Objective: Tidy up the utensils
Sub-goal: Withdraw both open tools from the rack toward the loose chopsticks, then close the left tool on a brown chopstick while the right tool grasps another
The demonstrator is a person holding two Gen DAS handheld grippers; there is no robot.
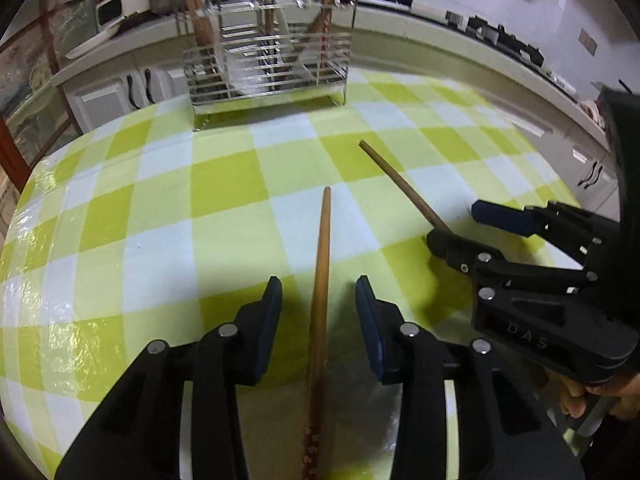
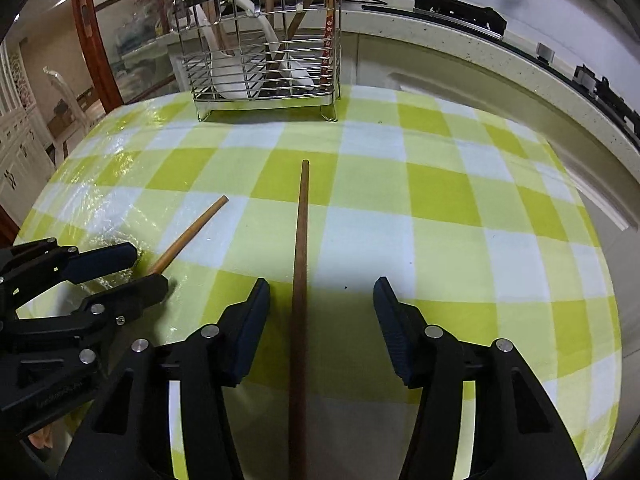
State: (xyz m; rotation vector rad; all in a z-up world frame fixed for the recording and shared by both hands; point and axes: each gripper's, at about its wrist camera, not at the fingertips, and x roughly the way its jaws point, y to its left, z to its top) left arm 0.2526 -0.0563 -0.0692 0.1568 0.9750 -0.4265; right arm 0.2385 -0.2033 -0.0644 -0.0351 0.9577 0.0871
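Two wooden chopsticks lie on the green-and-white checked tablecloth. My left gripper is open, its jaws either side of the lighter chopstick, not touching it. That chopstick also shows in the right wrist view, running between the left gripper's fingers. My right gripper is open around the darker chopstick, nearer its left finger. In the left wrist view the darker chopstick runs under the right gripper. A wire utensil rack stands at the table's far side, also in the left wrist view.
The rack holds white spoons and several chopsticks. A kitchen counter curves behind the table. White cabinets stand to the left. The table edge drops off at the right.
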